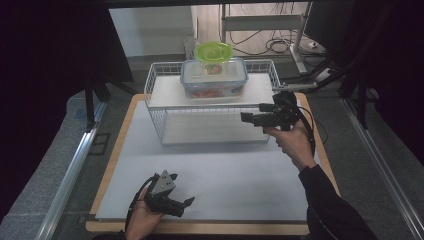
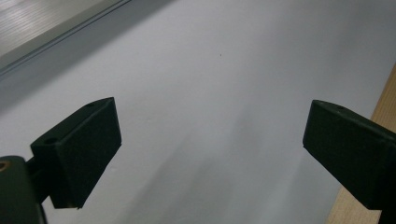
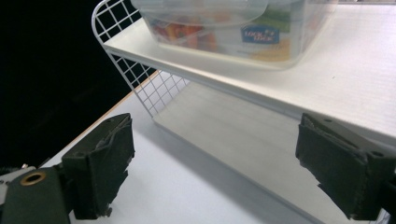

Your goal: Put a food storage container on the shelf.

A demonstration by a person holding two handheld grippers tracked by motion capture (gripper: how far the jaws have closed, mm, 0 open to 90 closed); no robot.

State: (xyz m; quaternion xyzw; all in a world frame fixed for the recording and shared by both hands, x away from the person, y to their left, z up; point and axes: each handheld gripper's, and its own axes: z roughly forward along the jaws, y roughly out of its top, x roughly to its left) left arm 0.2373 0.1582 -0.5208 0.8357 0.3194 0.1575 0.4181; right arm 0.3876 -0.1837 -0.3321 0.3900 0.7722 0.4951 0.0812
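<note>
Desk [image 1: 225, 175] covered in white sheet fills the lower middle of the high view. At upper centre stands a white wire rack [image 1: 155, 107], its top shelf carrying a clear lidded food container [image 1: 214, 80] with a green bowl [image 1: 213, 51] on its lid. Right gripper [image 1: 252, 118] (centre right, beside the rack) has its fingers [image 3: 100, 168] spread, nothing between. Left gripper [image 1: 182, 200], lower left, hovers with fingers [image 2: 79, 154] spread too.
</note>
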